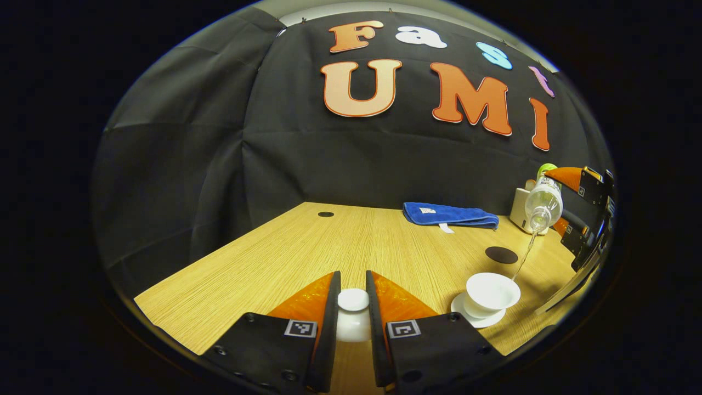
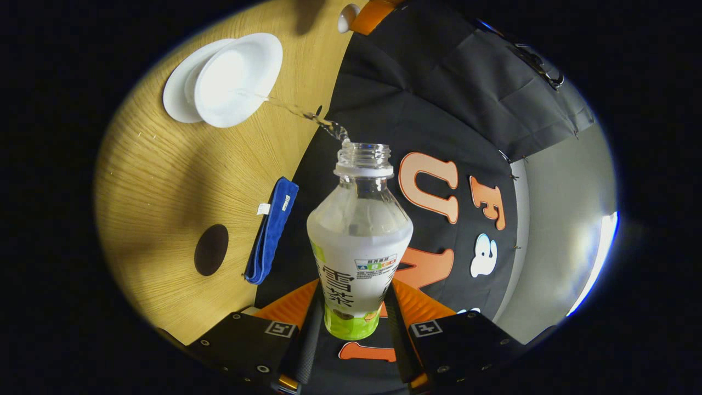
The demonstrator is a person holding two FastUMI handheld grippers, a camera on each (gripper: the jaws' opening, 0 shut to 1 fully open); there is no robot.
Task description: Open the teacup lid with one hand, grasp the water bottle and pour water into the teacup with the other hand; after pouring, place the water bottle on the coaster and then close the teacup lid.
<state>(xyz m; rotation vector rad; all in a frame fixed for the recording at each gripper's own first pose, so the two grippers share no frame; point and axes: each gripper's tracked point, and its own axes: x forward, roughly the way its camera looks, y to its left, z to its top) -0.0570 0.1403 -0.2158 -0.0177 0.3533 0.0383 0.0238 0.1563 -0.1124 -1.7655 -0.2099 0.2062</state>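
We hold the lid (image 1: 352,312) in the left tongs (image 1: 353,307) above the bench (image 1: 307,247); the right tongs (image 2: 351,307) clamp the tilted bottle (image 2: 359,241), slick and yielding, at its lower body, water streaming into the cup (image 1: 492,292); the coaster (image 1: 501,254) waits nearby.

The left gripper view sits low over the table (image 1: 307,247), level, facing the back wall; the right gripper view hangs higher, rolled sideways, looking along the tipped bottle (image 2: 359,241); both take in the teacup (image 1: 492,293), blue cloth (image 1: 449,215) and dark coaster (image 1: 501,254).
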